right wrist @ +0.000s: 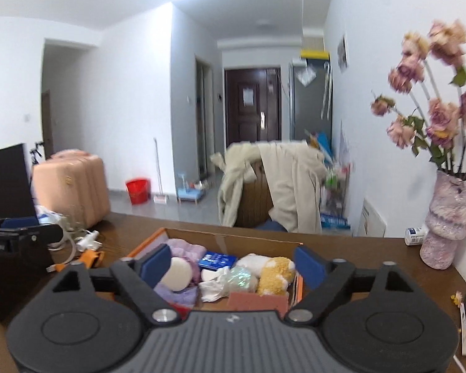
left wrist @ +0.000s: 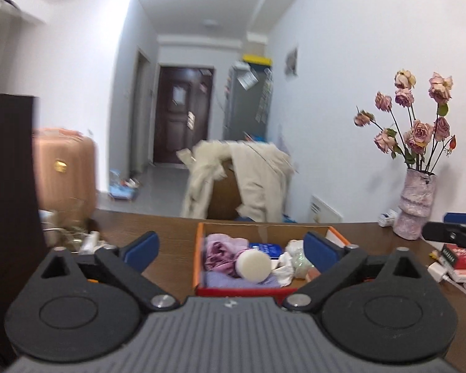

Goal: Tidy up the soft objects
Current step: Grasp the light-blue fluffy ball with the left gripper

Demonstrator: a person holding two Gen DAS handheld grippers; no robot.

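Observation:
An orange cardboard box (left wrist: pixel 197 248) (right wrist: pixel 230 237) stands on the brown table. It holds a purple cloth (left wrist: pixel 220 248) (right wrist: pixel 183 250), a white round sponge (left wrist: pixel 254 264) (right wrist: pixel 177 273), a blue packet (left wrist: pixel 265 248) (right wrist: pixel 216 260), crumpled white tissue (right wrist: pixel 212 289), a yellow and white plush toy (right wrist: pixel 275 275) and a pink sponge (right wrist: pixel 256 301). My left gripper (left wrist: pixel 231 247) is open and empty, above the box's near side. My right gripper (right wrist: pixel 233 264) is open and empty, also over the box's near edge. The right gripper also shows at the right edge of the left wrist view (left wrist: pixel 450 236).
A pink vase of dried roses (left wrist: pixel 414 205) (right wrist: pixel 447 220) stands at the back right of the table. Cables and small clutter (right wrist: pixel 77 239) lie at the left, a dark monitor (left wrist: pixel 6 186) beside them. Red boxes and chargers (left wrist: pixel 453 262) lie at the right.

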